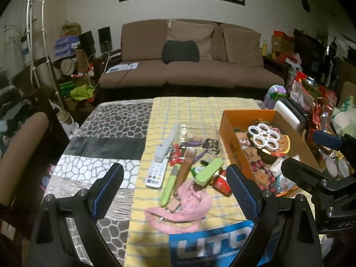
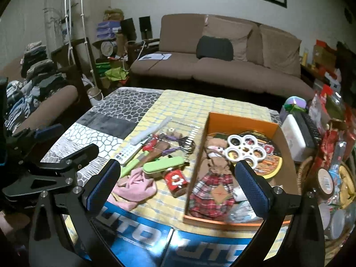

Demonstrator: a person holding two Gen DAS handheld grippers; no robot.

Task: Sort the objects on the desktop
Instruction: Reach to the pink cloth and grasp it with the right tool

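Observation:
A pile of small objects lies on the yellow checked cloth (image 1: 191,109): a white remote (image 1: 155,173), a green case (image 1: 209,172), a pink cloth (image 1: 189,202), a red can (image 1: 222,183), a green-handled tool (image 1: 170,185). An orange box (image 1: 227,124) to the right holds a white ring toy (image 1: 263,136) and a plaid doll (image 2: 211,189). My left gripper (image 1: 175,191) is open and empty above the pile. My right gripper (image 2: 178,184) is open and empty over the can (image 2: 175,180) and the box's left wall (image 2: 195,166).
A patterned grey blanket (image 1: 106,138) covers the table's left half. A blue printed sheet (image 2: 155,240) lies at the near edge. Bags and a basket (image 2: 333,178) crowd the right side. A brown sofa (image 1: 189,66) stands behind the table.

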